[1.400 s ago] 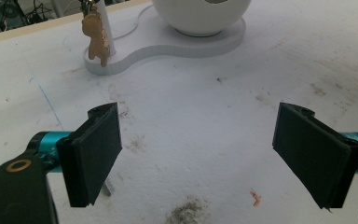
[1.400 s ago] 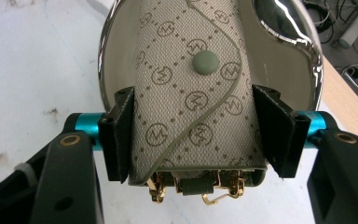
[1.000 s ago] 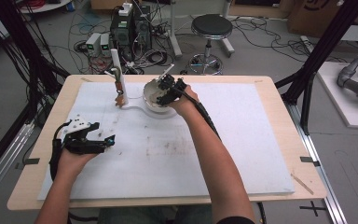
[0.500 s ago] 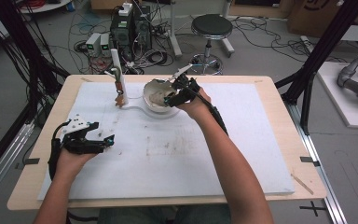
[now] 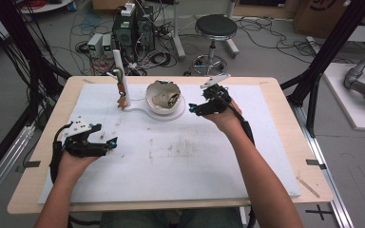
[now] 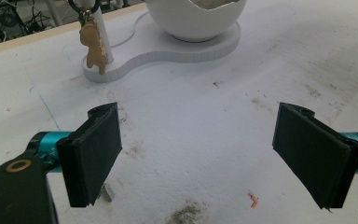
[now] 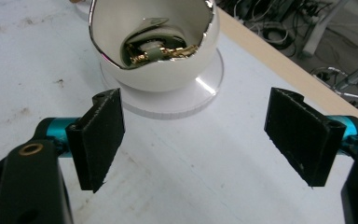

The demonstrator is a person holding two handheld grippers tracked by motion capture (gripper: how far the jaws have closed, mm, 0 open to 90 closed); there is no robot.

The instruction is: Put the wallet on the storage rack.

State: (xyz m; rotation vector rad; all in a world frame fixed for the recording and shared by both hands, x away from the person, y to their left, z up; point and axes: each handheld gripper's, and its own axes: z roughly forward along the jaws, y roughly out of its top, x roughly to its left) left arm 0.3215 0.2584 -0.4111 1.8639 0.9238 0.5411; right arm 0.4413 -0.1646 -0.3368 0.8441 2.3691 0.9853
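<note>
Lighting is bright, even and overhead. Soft shadows fall beneath both grippers' jaws. Glare marks the bowl (image 7: 154, 51) rim and base ahead of the right gripper (image 7: 193, 135). The high view is soft; the nearest gripper parts blur.

Beyond my worktop (image 5: 285, 102) I see a black stool (image 5: 216, 26), grey boxes (image 5: 100, 44) and tangled cables (image 5: 159, 56) on the floor.
</note>
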